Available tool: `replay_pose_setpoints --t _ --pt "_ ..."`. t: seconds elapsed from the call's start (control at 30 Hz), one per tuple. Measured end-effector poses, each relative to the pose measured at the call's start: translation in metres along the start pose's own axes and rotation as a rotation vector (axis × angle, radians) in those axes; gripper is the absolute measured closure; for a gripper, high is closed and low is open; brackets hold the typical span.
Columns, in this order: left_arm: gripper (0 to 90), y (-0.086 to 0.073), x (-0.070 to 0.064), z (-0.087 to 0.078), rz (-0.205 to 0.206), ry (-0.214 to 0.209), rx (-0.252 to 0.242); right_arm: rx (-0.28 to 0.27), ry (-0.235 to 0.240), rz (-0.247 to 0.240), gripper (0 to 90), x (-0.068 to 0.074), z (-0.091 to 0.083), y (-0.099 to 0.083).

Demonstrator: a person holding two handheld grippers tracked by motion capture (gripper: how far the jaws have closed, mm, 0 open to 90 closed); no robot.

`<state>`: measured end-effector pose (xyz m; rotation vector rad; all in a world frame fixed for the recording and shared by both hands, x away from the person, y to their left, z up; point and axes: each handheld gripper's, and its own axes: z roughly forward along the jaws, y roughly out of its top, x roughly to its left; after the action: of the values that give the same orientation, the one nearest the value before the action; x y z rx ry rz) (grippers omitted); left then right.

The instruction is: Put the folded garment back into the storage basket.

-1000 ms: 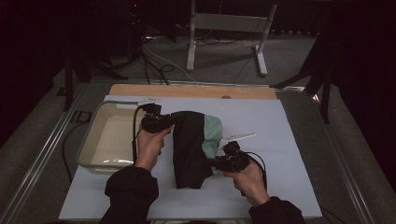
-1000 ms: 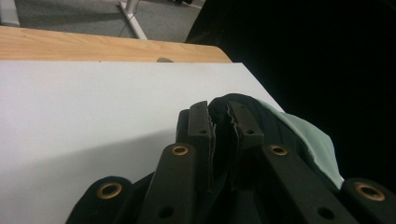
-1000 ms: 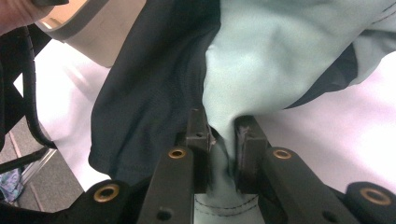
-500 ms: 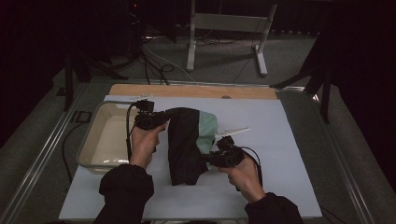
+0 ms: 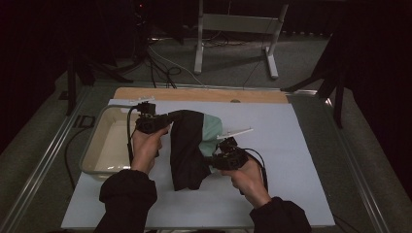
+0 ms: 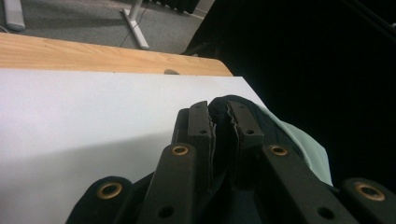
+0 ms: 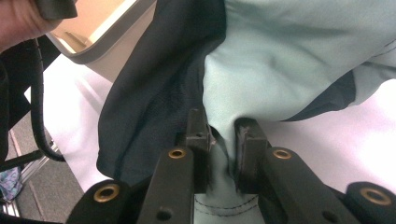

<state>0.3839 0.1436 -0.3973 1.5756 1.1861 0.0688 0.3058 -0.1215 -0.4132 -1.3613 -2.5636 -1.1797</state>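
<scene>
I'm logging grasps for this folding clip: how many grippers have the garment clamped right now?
2. The left gripper pinches the garment at its dark far edge, near the tray. The right gripper pinches the pale green lining on the garment's right side.

Garment (image 5: pixel 187 150) on sheet (image 5: pixel 301 145), at table centre. Tub (image 5: pixel 99 145) left of garment, on sheet's left edge. Left gripper (image 5: pixel 167 118) at garment's far left corner, beside tub; right gripper (image 5: pixel 214 162) at garment's right edge. Board (image 5: pixel 194 94) behind sheet. Stand (image 5: pixel 233 29) on floor beyond table.
</scene>
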Motion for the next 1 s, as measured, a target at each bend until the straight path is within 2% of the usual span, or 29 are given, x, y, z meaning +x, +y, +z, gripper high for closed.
replay_pose_setpoints --t 1.0 --pt "82.0 0.019 0.015 -0.025 -0.03 -0.011 -0.027 -0.012 0.042 -0.029 79.7 0.02 0.01 0.028"
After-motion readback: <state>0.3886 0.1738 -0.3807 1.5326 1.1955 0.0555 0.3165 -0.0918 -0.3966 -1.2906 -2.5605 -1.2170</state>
